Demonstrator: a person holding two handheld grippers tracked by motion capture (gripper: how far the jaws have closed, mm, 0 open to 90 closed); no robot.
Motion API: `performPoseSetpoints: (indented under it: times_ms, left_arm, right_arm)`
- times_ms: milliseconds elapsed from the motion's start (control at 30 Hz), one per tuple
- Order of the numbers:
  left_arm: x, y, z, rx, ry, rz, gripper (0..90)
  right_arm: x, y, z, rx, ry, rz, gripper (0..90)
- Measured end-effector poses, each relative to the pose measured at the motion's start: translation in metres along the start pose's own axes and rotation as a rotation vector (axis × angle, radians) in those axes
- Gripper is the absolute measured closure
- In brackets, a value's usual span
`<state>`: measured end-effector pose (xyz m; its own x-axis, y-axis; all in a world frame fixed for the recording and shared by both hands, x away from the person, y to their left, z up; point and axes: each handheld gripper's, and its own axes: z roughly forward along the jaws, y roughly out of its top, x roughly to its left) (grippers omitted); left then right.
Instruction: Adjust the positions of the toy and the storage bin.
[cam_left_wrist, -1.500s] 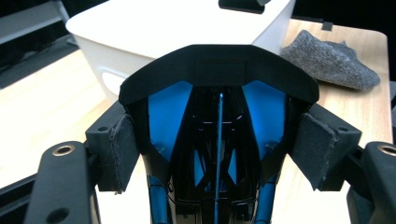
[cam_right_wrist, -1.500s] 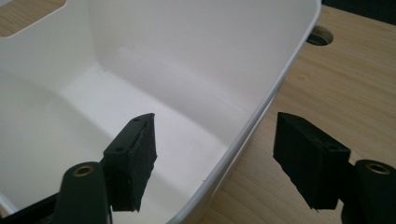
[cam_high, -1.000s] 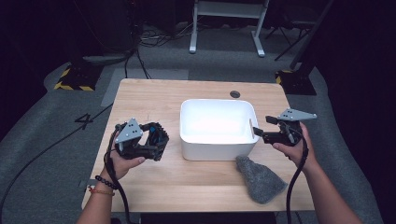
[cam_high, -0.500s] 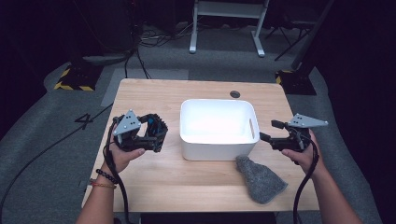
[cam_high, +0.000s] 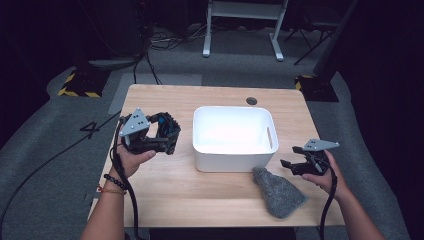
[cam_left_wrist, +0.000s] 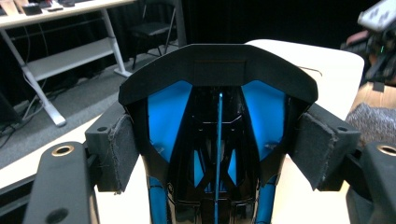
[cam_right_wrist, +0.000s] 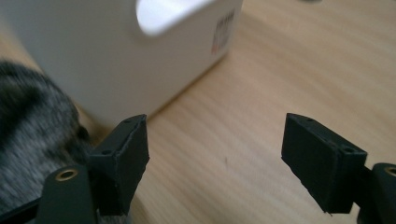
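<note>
Your left gripper (cam_high: 167, 136) holds a black and blue object (cam_high: 166, 134), and the jaws are clamped on its two sides. In the left gripper view this object (cam_left_wrist: 218, 135) looks like a hard plastic shell: a wide black curved band goes across the top, two bright blue panels sit under it, and a thin blue line runs down the middle between black ribs. What kind of object it is, I cannot tell. Its long axis runs along the jaws, away from your hand, and the curved end points toward the white bin (cam_high: 233, 136). The object is in the air above the desk (cam_high: 200, 190), to the left of the bin and well apart from it.

Your right gripper (cam_high: 289, 156) is low over the desk, just to the right of the bin's near corner. Its jaws stand wide apart with nothing between them; they have just been opening. In the right gripper view you see the bare wood between the two pads (cam_right_wrist: 133, 144), and the bin wall (cam_right_wrist: 93, 65) with its handle hole is just beyond.

A grey knitted cloth (cam_high: 278, 192) lies on the desk, touching the bin's near right corner. Its long axis goes from the bin toward the near right edge of the desk. It is just beside your right gripper.
</note>
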<state>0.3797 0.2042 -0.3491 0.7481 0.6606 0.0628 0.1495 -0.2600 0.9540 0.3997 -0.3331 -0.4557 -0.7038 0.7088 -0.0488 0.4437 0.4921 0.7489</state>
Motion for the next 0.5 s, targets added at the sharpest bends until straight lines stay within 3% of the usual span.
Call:
performPoseSetpoints:
  times_ms: [133,267,367,500]
  left_arm:
    - [0.0,0.007,0.002,-0.014,-0.009,0.005,25.0]
    - [-0.002,0.011,0.006,-0.032,-0.03,0.009,25.0]
    - [-0.005,0.012,0.009,-0.042,-0.044,0.014,25.0]
    - [-0.008,0.014,0.014,-0.042,-0.061,0.02,25.0]
  right_arm:
    - [-0.006,-0.019,0.014,0.033,0.035,0.042,23.8]
    - [-0.006,-0.031,0.026,0.077,0.062,0.032,23.2]
    - [-0.004,-0.032,0.029,0.062,0.067,0.035,22.0]
    - [-0.004,-0.038,0.031,0.019,0.034,0.02,18.7]
